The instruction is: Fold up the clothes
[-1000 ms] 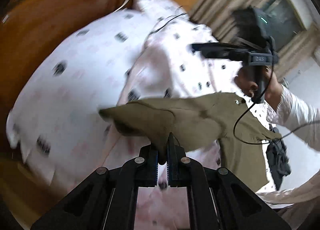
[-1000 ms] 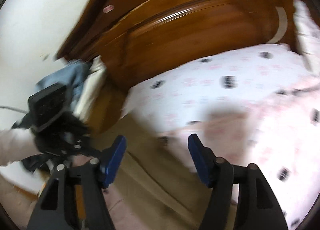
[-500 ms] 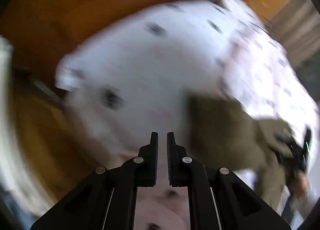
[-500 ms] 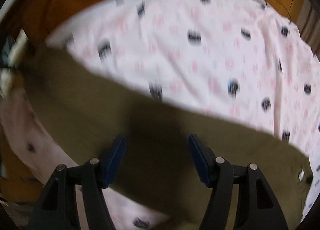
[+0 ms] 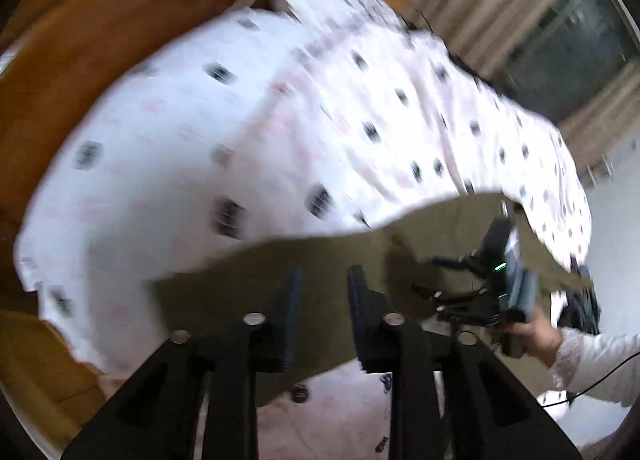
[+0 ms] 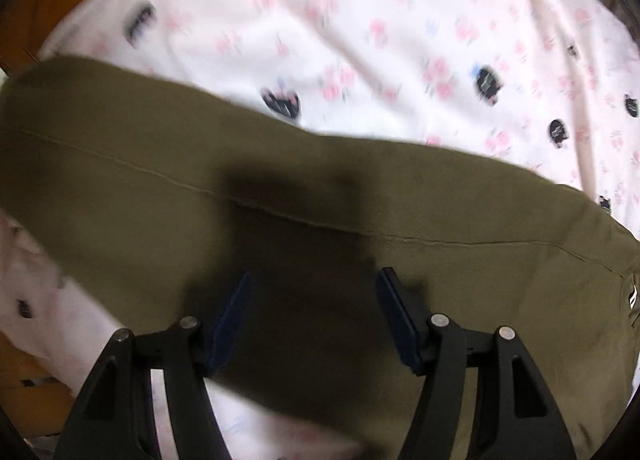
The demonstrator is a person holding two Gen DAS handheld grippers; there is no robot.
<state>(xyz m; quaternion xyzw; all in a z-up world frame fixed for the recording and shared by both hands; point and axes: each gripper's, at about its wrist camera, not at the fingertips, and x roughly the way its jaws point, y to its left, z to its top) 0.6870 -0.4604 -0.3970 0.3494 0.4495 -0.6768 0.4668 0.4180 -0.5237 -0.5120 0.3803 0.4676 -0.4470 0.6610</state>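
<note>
Olive-green garment (image 6: 440, 228) lies spread in a long band across the bed (image 5: 168, 148), on a pink-white printed bedsheet (image 6: 400, 40); wooden bed frame (image 5: 80, 72) curves round the far side. Cloth looks like a medium-weight woven, maybe trousers, hard to tell which. One stitched seam (image 6: 120, 162) runs lengthwise through it, a small white tag (image 6: 632, 294) sits at its right end. Frames are motion-blurred, so fine creases are not readable.

Handling, as a judgement: soft, limp, light, not fragile, not slippery; it will drape and sag from any pinch point and drag the loose sheet with it if pulled flat. Best holds look like the hemmed or seamed edges and the end corners, where layers are thicker and a pinch catches the full thickness.

Whether the band is already folded once or just laid out cannot be settled; it fits both.

Right gripper (image 6: 316, 312) hovers low over the middle of the cloth, fingers released and wide apart, nothing between them, dark shadow beneath. Left gripper (image 5: 322, 292) sits over the near edge of the garment, fingers parted with a clear gap, holding nothing. A white sleeve (image 5: 592, 364) shows in the left wrist view behind the other gripper.
</note>
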